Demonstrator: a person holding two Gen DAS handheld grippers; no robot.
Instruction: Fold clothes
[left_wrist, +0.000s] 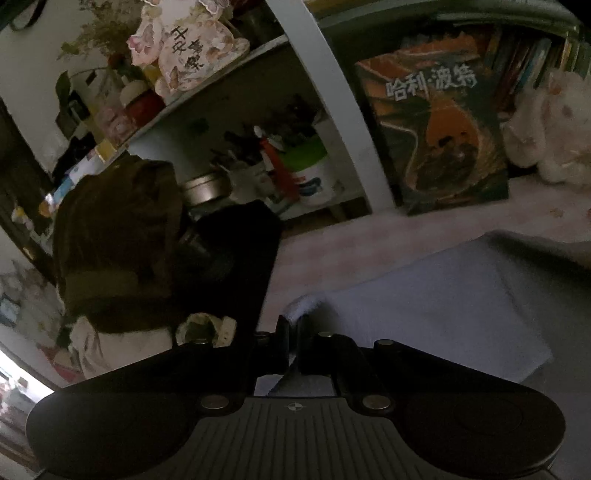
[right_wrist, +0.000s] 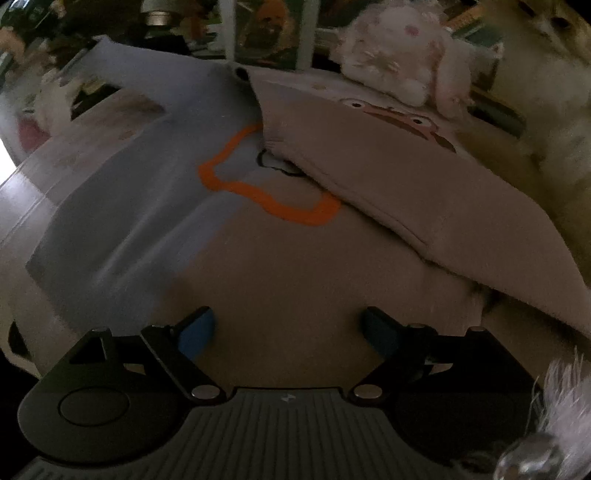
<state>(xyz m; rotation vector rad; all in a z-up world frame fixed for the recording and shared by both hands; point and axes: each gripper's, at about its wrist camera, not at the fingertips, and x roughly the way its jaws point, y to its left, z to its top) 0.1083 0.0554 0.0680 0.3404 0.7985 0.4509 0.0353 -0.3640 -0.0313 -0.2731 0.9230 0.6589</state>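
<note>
Grey sweatshirt (left_wrist: 424, 295) in left gripper (left_wrist: 294, 325)

A pale grey garment (right_wrist: 122, 192) is marked with an orange outline (right_wrist: 258, 195), a beige garment (right_wrist: 424, 206) is printed with a brown face with white eyes, blue pads (right_wrist: 195, 332) are carried by the black right hand-held gripper (right_wrist: 288, 332), and a white plush toy (right_wrist: 399, 55) is tinged pink.

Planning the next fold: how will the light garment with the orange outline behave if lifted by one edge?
Likely floppy: the garment lies in soft creases. Probably light, since the left gripper lifts a pinched edge with shut jaws. It may drag the beige garment overlapping it.
</note>
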